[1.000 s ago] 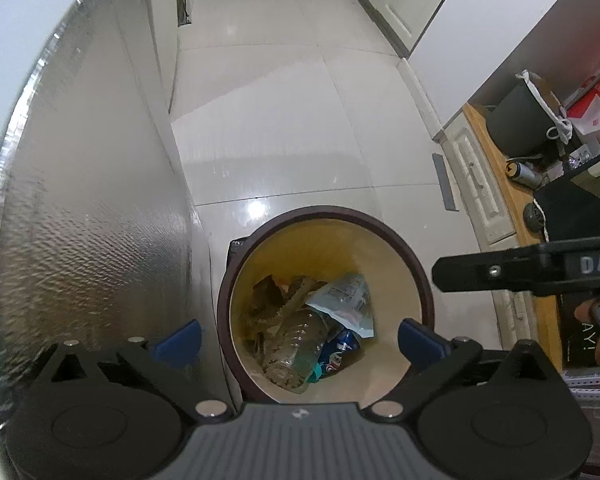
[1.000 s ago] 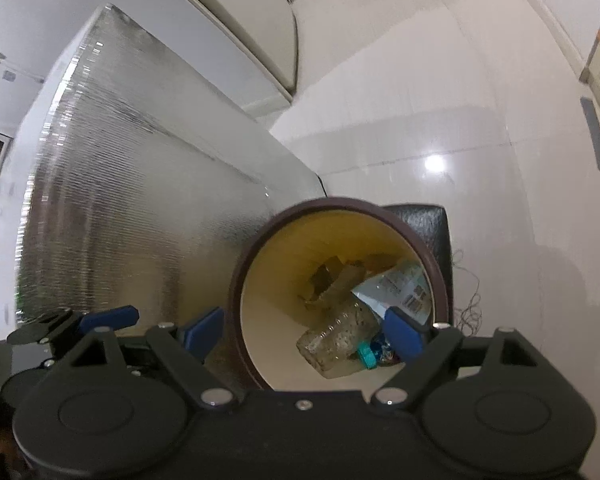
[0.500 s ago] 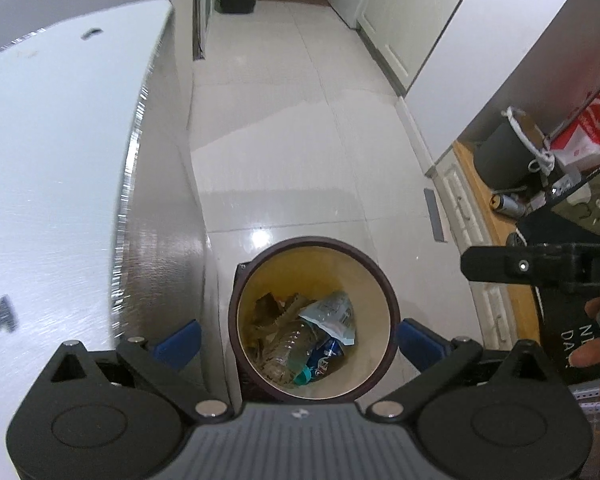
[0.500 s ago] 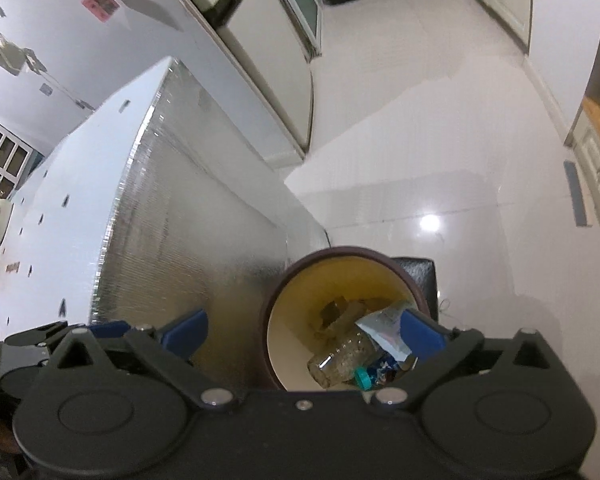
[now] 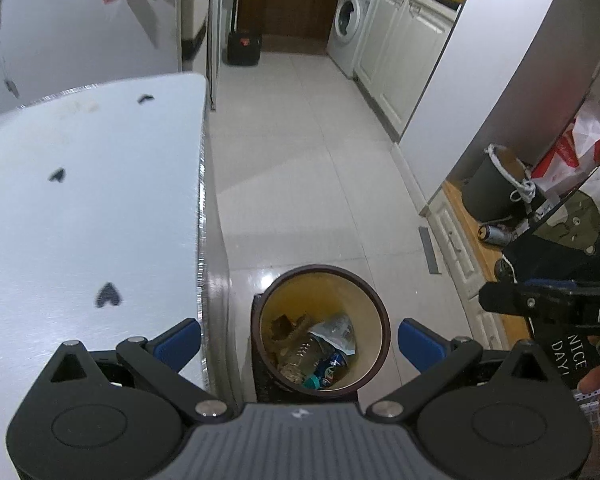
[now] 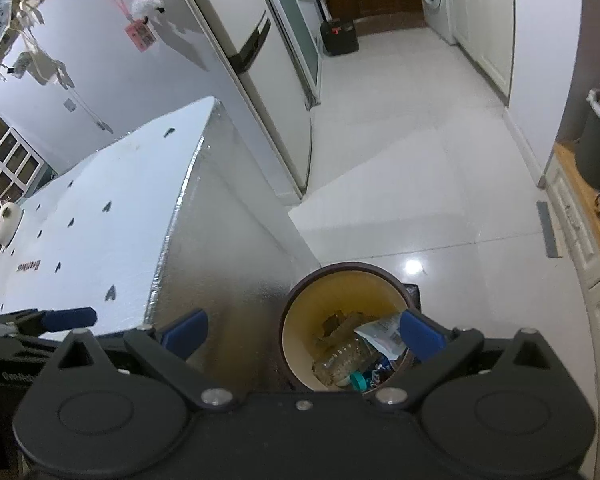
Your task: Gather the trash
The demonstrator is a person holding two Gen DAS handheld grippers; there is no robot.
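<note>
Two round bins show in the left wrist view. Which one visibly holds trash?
The brown-rimmed bin with the yellow inside, on the floor beside the silver table; a clear plastic bottle and wrappers lie in it. The dark grey bucket stands further right.

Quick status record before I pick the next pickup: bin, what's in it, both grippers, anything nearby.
bin: round trash bin, brown rim, yellow inside, on the tiled floor beside the silver-sided table
contents: clear plastic bottle, white wrapper, blue can, brown scraps
left gripper: open, nothing between the pads, above the bin
right gripper: open, nothing held
nearby: grey bucket and a can on the wooden ledge
</note>
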